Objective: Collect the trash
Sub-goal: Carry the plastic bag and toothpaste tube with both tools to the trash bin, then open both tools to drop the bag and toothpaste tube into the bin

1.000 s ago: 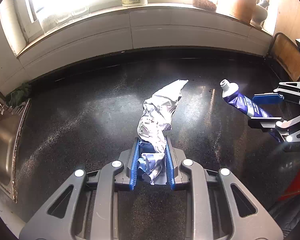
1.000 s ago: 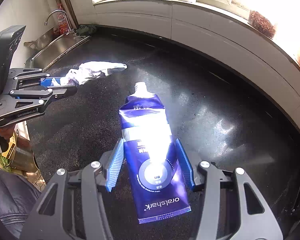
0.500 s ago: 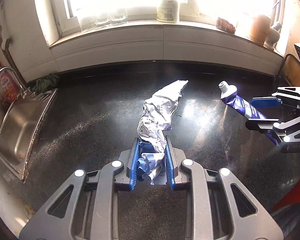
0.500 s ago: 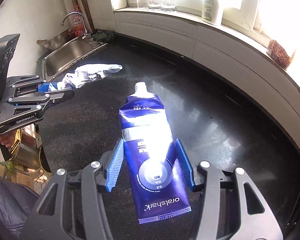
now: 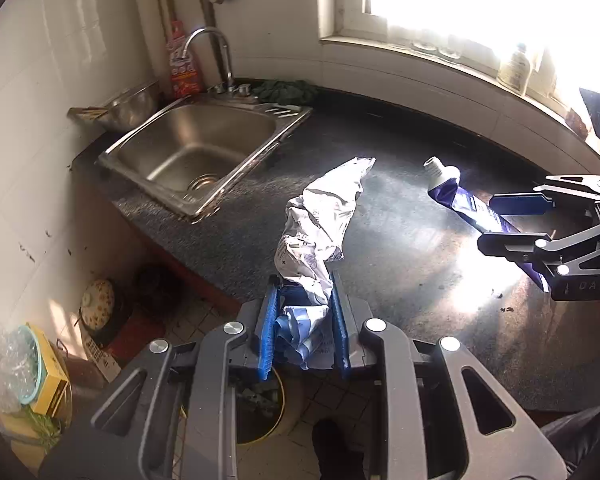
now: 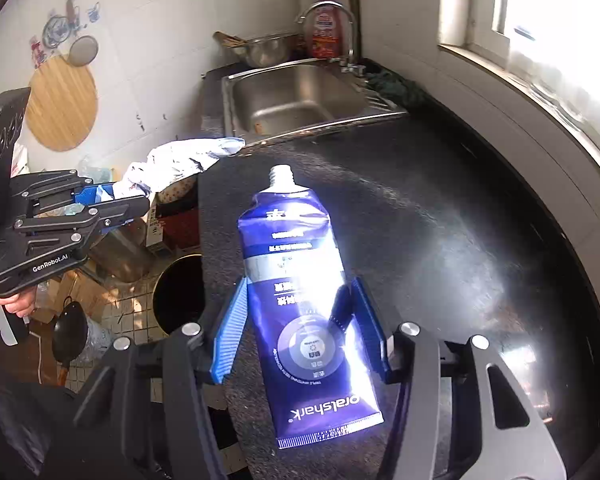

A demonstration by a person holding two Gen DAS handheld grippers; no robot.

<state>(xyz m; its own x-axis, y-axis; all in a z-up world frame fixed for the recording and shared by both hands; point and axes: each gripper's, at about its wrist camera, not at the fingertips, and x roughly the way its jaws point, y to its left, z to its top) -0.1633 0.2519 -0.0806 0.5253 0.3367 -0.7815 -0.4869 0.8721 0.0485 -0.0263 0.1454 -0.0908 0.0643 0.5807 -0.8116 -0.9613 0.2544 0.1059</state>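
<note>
Two tongs clamped: left tongs (image 5: 304,316) grip crumpled wrapper (image 5: 320,224); right tongs (image 6: 300,328) grip toothpaste tube (image 6: 300,280), nozzle forward.

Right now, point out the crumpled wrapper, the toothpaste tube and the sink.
crumpled wrapper (image 5: 320,220), left wrist view, on its creased middle.
toothpaste tube (image 6: 296,264), right wrist view, on the blue body.
sink (image 5: 192,148), left wrist view, on the basin's inner wall.

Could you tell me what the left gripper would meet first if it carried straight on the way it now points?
Probably the dark speckled countertop near its edge; the left gripper, clamped on crumpled white paper, points down at it. Depth is unclear.
</note>
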